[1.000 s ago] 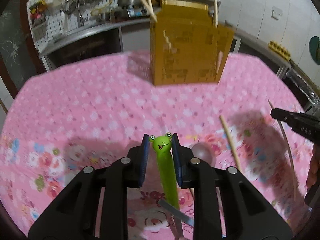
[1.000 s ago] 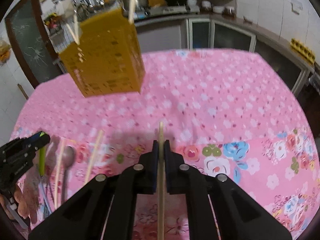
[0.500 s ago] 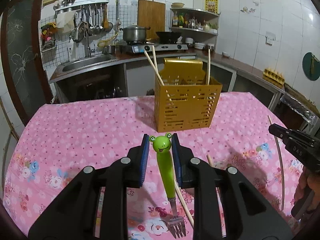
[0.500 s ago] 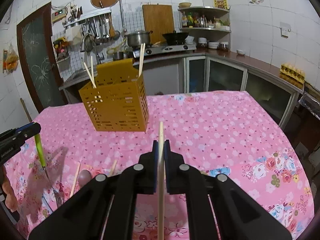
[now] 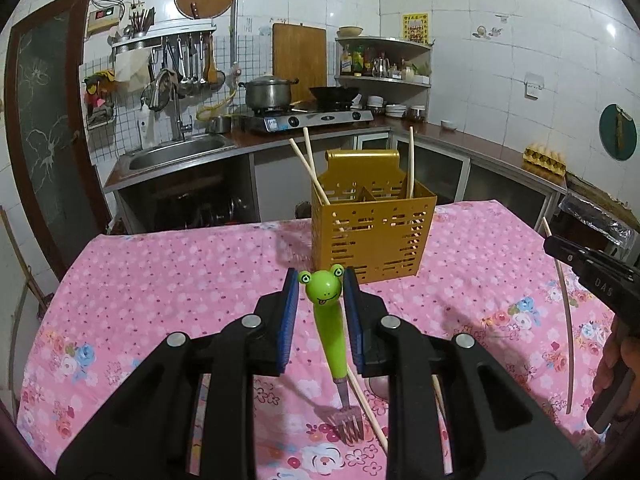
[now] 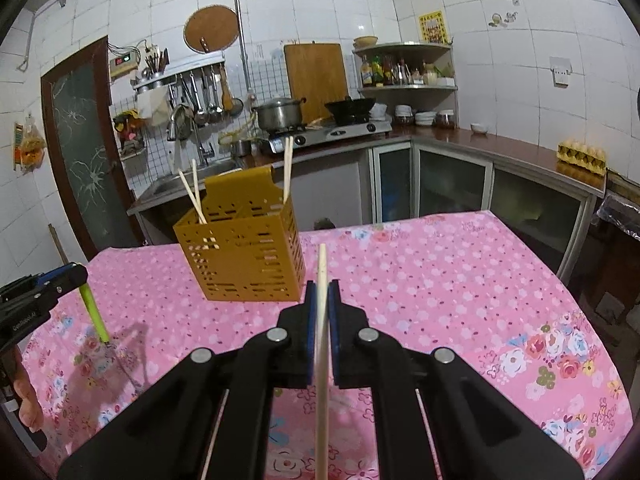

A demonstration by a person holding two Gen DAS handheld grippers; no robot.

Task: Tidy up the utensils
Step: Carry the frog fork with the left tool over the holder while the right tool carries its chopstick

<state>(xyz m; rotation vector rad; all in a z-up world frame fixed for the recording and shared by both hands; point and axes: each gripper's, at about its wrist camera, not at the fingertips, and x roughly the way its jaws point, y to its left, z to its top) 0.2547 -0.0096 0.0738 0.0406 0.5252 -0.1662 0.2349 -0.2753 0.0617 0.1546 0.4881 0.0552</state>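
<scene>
We hold two utensils above the pink tablecloth point(image 5: 160, 280). Our left gripper point(image 5: 321, 292) pinches the frog fork point(image 5: 330, 320) by its green handle just under the frog head, tines hanging down toward six o'clock. Our right gripper point(image 6: 322, 300) is pressed together on a chopstick point(image 6: 321, 344), taken partway along its length, tip pointing to twelve o'clock. The yellow caddy point(image 5: 372, 236) stands on the cloth at twelve o'clock of the left gripper, and at about eleven o'clock of the right one.

We judge both pieces light and stiff. The fork's plastic handle looks smooth and rounded, so it may swivel in the pads; a hold just below the head seems sound. The chopstick is thin and long, likely to pivot if it knocks the caddy's rim, so a hold nearer the upper end would leave more length free to drop in.

The left view shows the caddy's inner divider, three chopsticks already standing inside, plus a loose chopstick point(image 5: 366, 408) and a spoon bowl point(image 5: 378, 384) on the cloth. The right view hides the divider but shows the fork point(image 6: 94, 308) hanging clear of the table, its shadow beneath
</scene>
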